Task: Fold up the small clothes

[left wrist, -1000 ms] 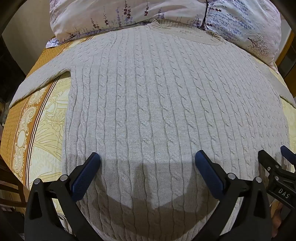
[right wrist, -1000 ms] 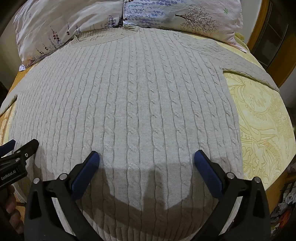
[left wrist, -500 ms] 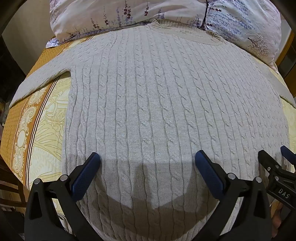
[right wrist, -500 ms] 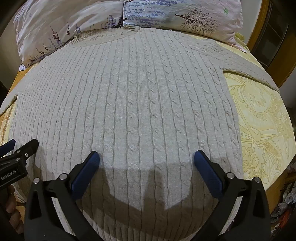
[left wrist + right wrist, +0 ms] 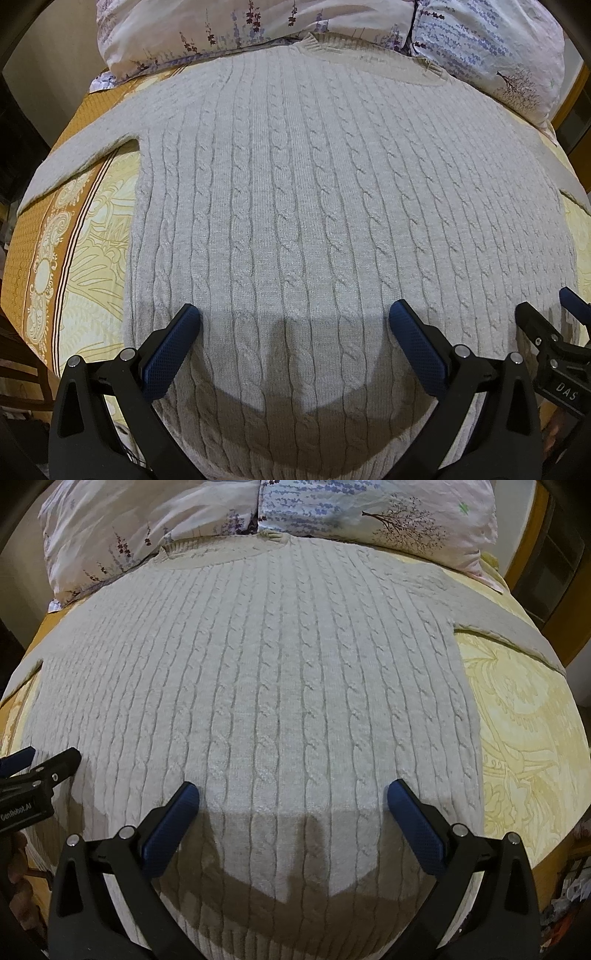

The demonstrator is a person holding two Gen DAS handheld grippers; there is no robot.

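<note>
Across the bed (image 5: 55, 280) the sweater (image 5: 314, 206) lies flat and unfolded, both grippers (left gripper (image 5: 295, 325), right gripper (image 5: 293, 803)) poised with jaws wide and empty, so gripping the near hem seems next.

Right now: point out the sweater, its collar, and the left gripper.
sweater (image 5: 332, 221), left wrist view, middle of the cable-knit body.
collar (image 5: 362, 46), left wrist view, ribbed neck band.
left gripper (image 5: 293, 325), left wrist view, midway between open fingertips.
</note>
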